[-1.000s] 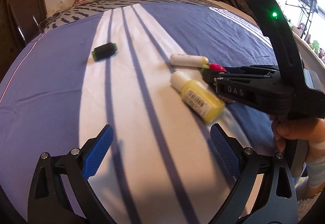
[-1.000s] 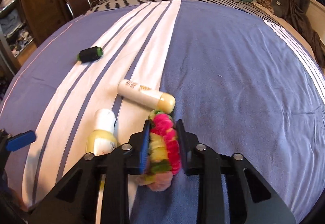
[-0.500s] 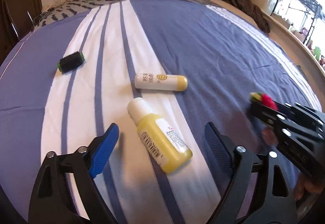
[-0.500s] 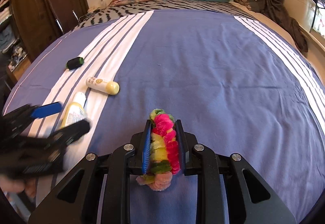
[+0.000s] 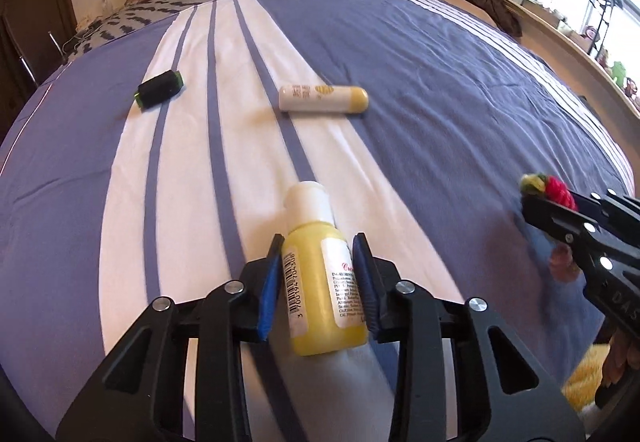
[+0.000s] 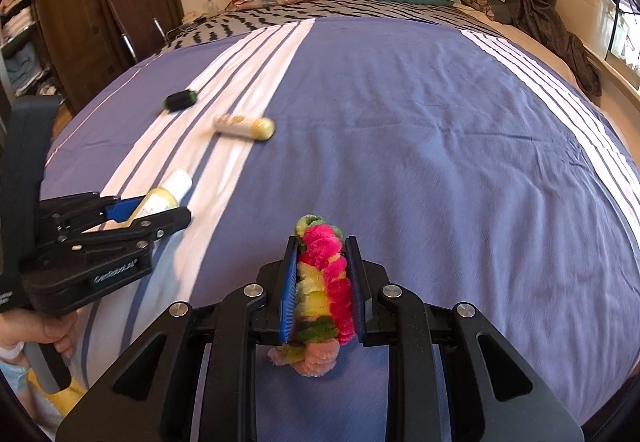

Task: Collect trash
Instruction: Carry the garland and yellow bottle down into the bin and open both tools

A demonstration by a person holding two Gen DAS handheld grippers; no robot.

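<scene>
We note the left gripper [image 5: 318, 274] low over the bedspread [image 5: 440, 89], pinching the yellow bottle [image 5: 320, 282]. Right gripper [image 6: 322, 278] clamps the fuzzy ring [image 6: 326, 278]; open bedspread lies ahead of both.

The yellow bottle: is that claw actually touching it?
Touching. The left wrist view shows the left gripper with both blue pads pressed against the yellow bottle.
</scene>
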